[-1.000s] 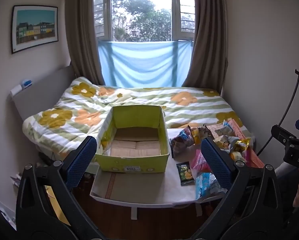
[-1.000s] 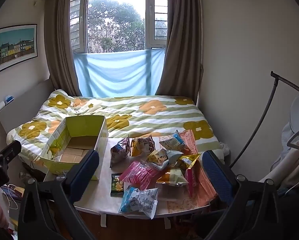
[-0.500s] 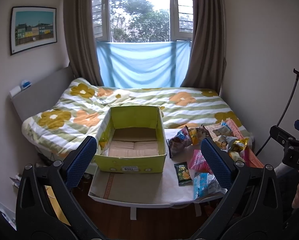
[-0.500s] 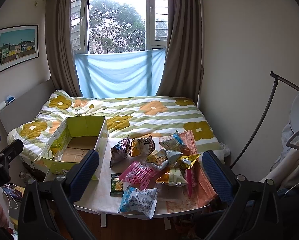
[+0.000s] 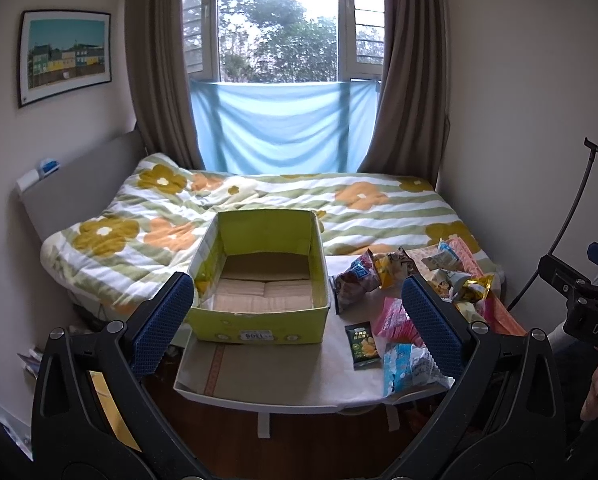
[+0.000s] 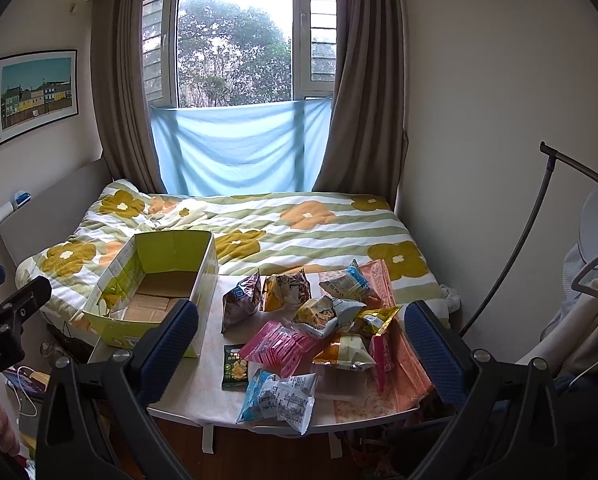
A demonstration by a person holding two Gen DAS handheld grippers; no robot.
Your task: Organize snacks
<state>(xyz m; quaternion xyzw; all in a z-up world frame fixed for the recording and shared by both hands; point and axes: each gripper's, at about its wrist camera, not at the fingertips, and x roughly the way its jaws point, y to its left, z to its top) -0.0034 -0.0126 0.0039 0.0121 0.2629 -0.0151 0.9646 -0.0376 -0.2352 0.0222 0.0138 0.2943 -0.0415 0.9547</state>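
Above the small white table [image 6: 203,364], with both grippers, left gripper [image 5: 299,322] and right gripper [image 6: 301,346], spread wide and empty: lower onto the loose crinkly snack packets [image 6: 319,320] beside the empty yellow-green cardboard box [image 5: 259,276], pinching 1 at a time.

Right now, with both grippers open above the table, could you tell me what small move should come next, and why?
Probably lower the right gripper toward the pink snack packet on top of the pile. Both grippers are open and hold nothing, the yellow-green cardboard box holds no snacks, and every packet lies on the right of the table.
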